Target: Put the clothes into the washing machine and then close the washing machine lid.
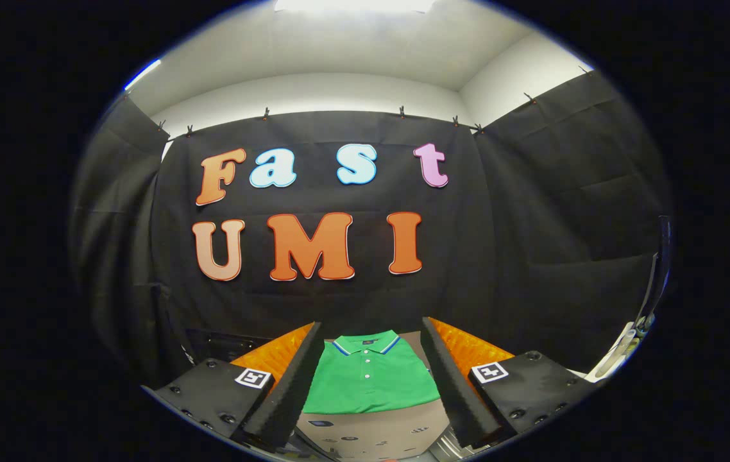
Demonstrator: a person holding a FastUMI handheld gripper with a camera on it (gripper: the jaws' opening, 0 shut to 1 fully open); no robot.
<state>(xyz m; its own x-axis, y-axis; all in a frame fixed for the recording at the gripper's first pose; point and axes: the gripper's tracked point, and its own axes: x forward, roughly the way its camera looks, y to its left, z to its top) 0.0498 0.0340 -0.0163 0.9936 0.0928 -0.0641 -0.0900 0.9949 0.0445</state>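
A: Starting at the left, what is there?

B: Black cloth, the booth's wall (532,212), hangs from clips along a line, with a pale wall and ceiling above it. Low at the left, behind the tool's left finger, a dark boxy shape sits against the cloth; I cannot tell what it is.

A: And the tool?

B: The tool (371,378) has its fingers (291,385) spread wide apart, holding nothing. Each finger carries a ribbed pad on its inner side, and a small square marker sits on the block behind each one.

A: Where is the shirt?

B: The shirt (368,382) lies flat and folded on the desk (371,433), in the gap between the two fingers and a little ahead of them. It is a green polo, collar towards the cloth, with a blue and white trim on the collar and a buttoned placket. Neither finger touches it.

A: Anything in the way?

B: Nothing lies between the fingers and the shirt. The pale desk shows in front of it, with some small dark marks on its surface.

A: And at the right?

B: Past the right finger, a white and dark curved object (634,333) stands at the far edge, too distorted to name. More black cloth hangs behind it.
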